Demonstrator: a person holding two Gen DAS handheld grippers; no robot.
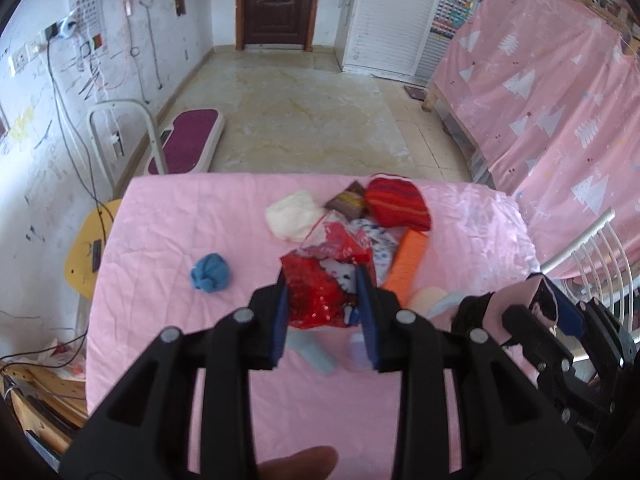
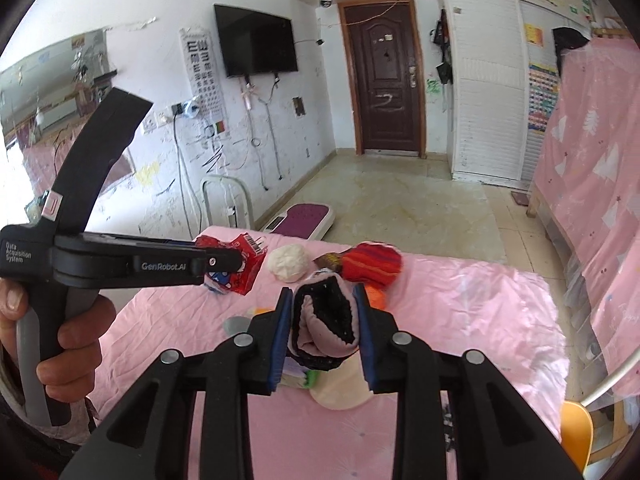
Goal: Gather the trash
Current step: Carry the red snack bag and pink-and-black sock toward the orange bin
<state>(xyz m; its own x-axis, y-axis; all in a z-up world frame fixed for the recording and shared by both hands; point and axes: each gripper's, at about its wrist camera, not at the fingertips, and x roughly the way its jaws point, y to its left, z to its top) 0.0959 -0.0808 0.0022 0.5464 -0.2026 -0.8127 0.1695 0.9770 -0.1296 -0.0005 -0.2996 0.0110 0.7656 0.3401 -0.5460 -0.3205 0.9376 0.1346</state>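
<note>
Reading "GenRobot.AI", the left gripper (image 2: 244, 258) clamps a red wrapper (image 1: 320, 292); right gripper (image 2: 322, 312) clamps a pink-and-black sock (image 2: 326, 320)

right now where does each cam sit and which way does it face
Left wrist: on the left gripper, angled down at the pink table; its fingers clamp a red wrapper.
Right wrist: on the right gripper, facing the door; its fingers clamp a pink sock, a hand at left.
Shared: wrapper, red sock, door.
</note>
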